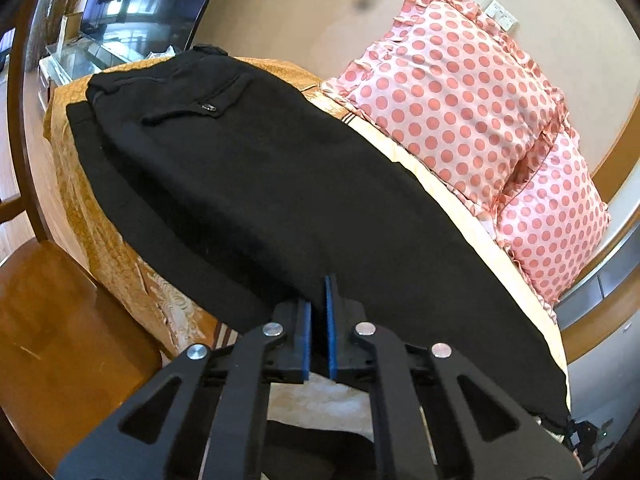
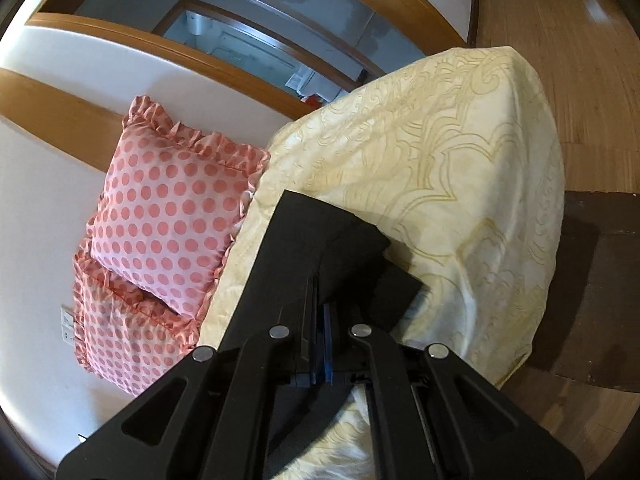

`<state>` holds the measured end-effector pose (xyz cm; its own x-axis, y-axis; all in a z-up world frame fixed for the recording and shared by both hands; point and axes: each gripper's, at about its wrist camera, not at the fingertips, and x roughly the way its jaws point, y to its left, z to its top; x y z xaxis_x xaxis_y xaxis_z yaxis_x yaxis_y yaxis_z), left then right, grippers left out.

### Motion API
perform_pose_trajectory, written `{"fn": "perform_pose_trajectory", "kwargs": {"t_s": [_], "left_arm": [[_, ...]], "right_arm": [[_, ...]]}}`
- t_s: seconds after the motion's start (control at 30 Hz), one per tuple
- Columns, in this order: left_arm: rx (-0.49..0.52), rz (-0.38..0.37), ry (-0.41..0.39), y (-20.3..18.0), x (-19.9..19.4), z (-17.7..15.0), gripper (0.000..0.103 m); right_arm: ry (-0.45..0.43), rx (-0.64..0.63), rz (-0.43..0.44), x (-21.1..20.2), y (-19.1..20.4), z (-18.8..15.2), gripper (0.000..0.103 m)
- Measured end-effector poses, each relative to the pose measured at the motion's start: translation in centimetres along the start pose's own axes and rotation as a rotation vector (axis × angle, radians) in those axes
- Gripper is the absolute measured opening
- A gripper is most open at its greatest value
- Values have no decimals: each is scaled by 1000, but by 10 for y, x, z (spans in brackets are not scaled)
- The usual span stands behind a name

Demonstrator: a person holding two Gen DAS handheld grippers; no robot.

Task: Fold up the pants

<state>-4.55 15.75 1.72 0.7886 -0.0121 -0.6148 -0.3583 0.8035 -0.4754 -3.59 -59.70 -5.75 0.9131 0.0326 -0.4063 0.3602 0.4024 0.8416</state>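
Observation:
Black pants (image 1: 248,184) lie stretched along a bed with a cream and gold patterned cover (image 1: 104,232), the waistband and back pocket at the far end. My left gripper (image 1: 320,292) is shut on the near edge of the pants, the blue pads pinching the cloth. In the right wrist view, my right gripper (image 2: 320,300) is shut on the leg end of the pants (image 2: 296,248), which lies on the cover (image 2: 460,168).
Two pink polka-dot pillows (image 1: 460,100) lean on the wall beside the bed; they also show in the right wrist view (image 2: 168,208). A wooden chair (image 1: 48,320) stands at the left. A wooden floor (image 2: 560,40) and a dark wooden piece (image 2: 600,280) lie beyond the bed.

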Motion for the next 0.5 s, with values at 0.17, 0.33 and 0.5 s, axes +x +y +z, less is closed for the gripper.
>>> {"fn": "perform_pose_trajectory", "kwargs": {"t_s": [0.17, 0.33, 0.5], "left_arm": [[-14, -8, 8, 5, 2, -4, 6], [-2, -10, -3, 6, 0, -8, 6], [14, -13, -29, 5, -6, -17, 4]], "right_arm": [[8, -14, -20, 2, -1, 0, 3], [6, -12, -38, 2, -5, -4, 3], [-20, -48, -68, -2, 1, -7, 3]]}}
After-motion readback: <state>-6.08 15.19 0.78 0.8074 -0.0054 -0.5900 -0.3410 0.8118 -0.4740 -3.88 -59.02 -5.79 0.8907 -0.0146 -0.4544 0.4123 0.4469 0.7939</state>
